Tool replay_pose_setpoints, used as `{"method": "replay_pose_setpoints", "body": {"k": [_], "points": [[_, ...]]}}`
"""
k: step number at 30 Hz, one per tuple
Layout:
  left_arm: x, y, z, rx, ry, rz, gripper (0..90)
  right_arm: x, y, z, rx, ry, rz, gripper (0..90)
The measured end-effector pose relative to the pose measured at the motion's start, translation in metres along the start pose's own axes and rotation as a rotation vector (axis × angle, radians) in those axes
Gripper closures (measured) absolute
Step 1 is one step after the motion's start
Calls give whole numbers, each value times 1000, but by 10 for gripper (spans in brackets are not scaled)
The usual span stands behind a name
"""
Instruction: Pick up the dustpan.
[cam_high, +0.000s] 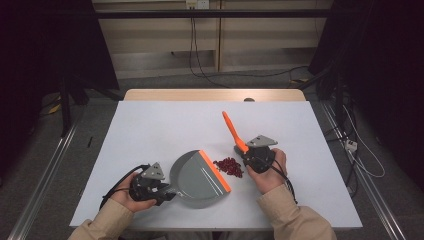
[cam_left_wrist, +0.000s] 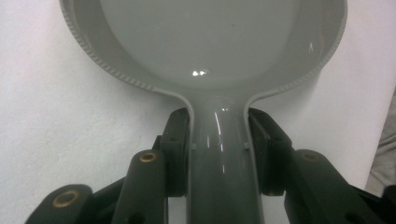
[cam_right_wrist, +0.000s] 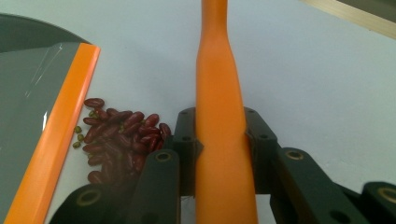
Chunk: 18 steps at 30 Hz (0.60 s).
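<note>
Orange brush (cam_right_wrist: 217, 116) head hidden | beans (cam_right_wrist: 119, 137) partly behind jaws | dustpan (cam_left_wrist: 210, 46) cropped

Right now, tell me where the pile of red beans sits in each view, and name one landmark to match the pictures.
High view: the pile of red beans lies right of centre, between the dustpan's orange lip and the right gripper.
Left gripper view: not in it; the grey dustpan fills the top.
Right gripper view: lower left, beside the orange lip.
Shared landmark: the dustpan.

High view overlooks the whole table (cam_high: 150, 120); both gripper views sit close, sharing the dustpan (cam_high: 197, 177).
</note>
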<state>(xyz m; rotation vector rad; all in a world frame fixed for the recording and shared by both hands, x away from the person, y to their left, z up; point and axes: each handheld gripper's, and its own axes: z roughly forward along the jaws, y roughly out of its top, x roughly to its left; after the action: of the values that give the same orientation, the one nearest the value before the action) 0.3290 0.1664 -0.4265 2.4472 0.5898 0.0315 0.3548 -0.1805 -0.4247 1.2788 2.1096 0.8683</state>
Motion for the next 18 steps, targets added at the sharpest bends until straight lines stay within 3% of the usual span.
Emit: {"method": "replay_pose_setpoints", "body": {"k": [2, 3, 4, 13, 14, 15, 18], "points": [[0, 1, 0, 3, -13, 12, 626, 3, -1, 0, -4, -3, 2, 713], [-9, 1, 6, -85, -11, -97, 625, 4, -1, 0, -4, -8, -1, 712], [-2, 2, 1, -2, -27, 14, 625, 5, -1, 0, -6, -7, 2, 713], [-3, 5, 2, 12, -43, 27, 626, 9, -1, 0, -10, -16, 10, 713], [-4, 5, 2, 12, -22, 29, 626, 9, -1, 0, -10, -17, 9, 712], [-3, 5, 2, 14, -43, 31, 626, 10, -1, 0, -10, -18, 12, 713], [-4, 6, 3, 14, -42, 27, 626, 11, -1, 1, -10, -16, 19, 712]]}}
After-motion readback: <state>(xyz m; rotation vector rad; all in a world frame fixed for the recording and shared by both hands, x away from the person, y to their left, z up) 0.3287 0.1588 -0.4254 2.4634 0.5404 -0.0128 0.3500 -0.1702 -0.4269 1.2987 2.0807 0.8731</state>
